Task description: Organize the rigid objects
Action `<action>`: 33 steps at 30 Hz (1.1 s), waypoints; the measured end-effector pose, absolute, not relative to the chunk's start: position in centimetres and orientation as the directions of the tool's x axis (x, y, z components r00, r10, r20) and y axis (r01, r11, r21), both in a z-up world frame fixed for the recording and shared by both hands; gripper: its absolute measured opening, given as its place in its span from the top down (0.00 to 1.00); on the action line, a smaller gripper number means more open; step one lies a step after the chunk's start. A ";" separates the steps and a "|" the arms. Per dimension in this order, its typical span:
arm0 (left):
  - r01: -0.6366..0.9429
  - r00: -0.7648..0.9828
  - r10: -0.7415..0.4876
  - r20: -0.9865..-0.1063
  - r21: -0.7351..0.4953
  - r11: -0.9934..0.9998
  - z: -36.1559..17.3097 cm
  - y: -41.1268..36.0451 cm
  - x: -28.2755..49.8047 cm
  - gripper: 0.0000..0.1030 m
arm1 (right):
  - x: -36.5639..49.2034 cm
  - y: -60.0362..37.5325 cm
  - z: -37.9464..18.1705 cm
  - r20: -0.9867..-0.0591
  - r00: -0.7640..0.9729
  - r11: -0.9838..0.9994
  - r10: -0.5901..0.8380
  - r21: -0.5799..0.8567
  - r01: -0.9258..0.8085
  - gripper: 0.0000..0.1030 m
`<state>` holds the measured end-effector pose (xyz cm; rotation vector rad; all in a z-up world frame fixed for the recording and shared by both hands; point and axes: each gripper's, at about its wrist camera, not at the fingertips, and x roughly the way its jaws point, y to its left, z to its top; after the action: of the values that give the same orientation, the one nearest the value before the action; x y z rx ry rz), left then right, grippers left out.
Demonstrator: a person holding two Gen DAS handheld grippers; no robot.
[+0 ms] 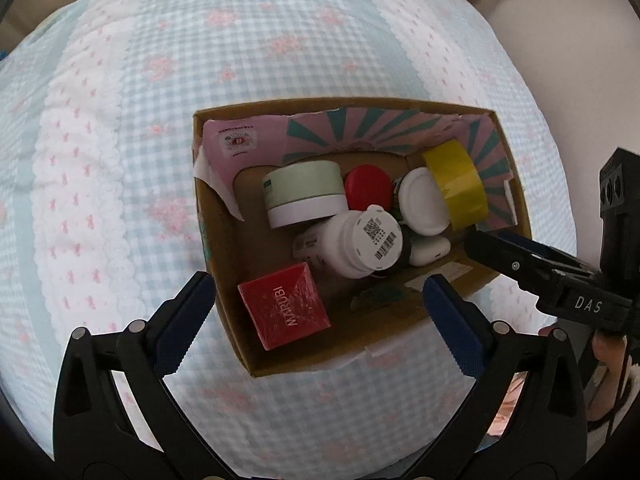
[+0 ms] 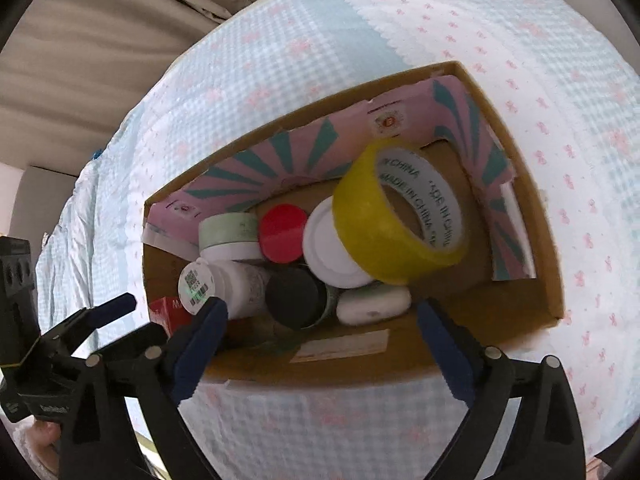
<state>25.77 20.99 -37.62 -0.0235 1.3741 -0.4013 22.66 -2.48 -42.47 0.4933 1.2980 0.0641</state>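
Note:
A cardboard box (image 1: pixel 404 336) (image 2: pixel 532 216) sits on the checked bedspread. It holds a red MARUBI box (image 1: pixel 286 306), a white bottle with a barcode cap (image 1: pixel 352 242) (image 2: pixel 224 280), a green-and-white jar (image 1: pixel 304 192) (image 2: pixel 232 234), a red lid (image 1: pixel 368 188) (image 2: pixel 282 234), a white round jar (image 1: pixel 422 202) (image 2: pixel 328 244), a yellow tape roll (image 1: pixel 456 184) (image 2: pixel 384 220), a black-capped jar (image 2: pixel 294 298) and a small white case (image 1: pixel 430 250) (image 2: pixel 372 304). My left gripper (image 1: pixel 320 316) is open and empty over the box's near edge. My right gripper (image 2: pixel 322 330) is open and empty at the box's near wall; it also shows in the left wrist view (image 1: pixel 492 248).
The pale blue and white bedspread (image 1: pixel 200 60) (image 2: pixel 360 20) with pink bows spreads all around the box. A pink and teal striped paper liner (image 1: pixel 360 128) (image 2: pixel 256 172) stands along the box's far walls. Beige wall and curtain (image 2: pixel 80 60) lie beyond the bed.

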 end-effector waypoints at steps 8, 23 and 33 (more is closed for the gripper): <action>0.254 0.190 -0.293 -0.937 -0.241 0.937 -34.7 21.6 24.6 0.00 | 21.2 -3.4 -40.7 -0.898 0.296 0.883 0.325 0.400 0.244 0.08; 0.137 0.406 -0.233 -0.884 -0.193 0.972 -21.7 20.5 19.3 0.00 | 18.8 -5.2 -28.7 -0.895 0.354 0.946 0.271 0.316 0.074 0.08; 0.126 0.673 -0.185 -0.716 -0.136 0.983 -8.0 16.0 12.3 0.00 | 14.1 -8.0 -13.4 -0.815 0.571 0.995 0.102 0.080 -0.065 0.08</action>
<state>12.26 15.99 -7.98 -0.0769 0.8146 -0.1756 14.14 -7.95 -13.44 0.0426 0.9584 0.0979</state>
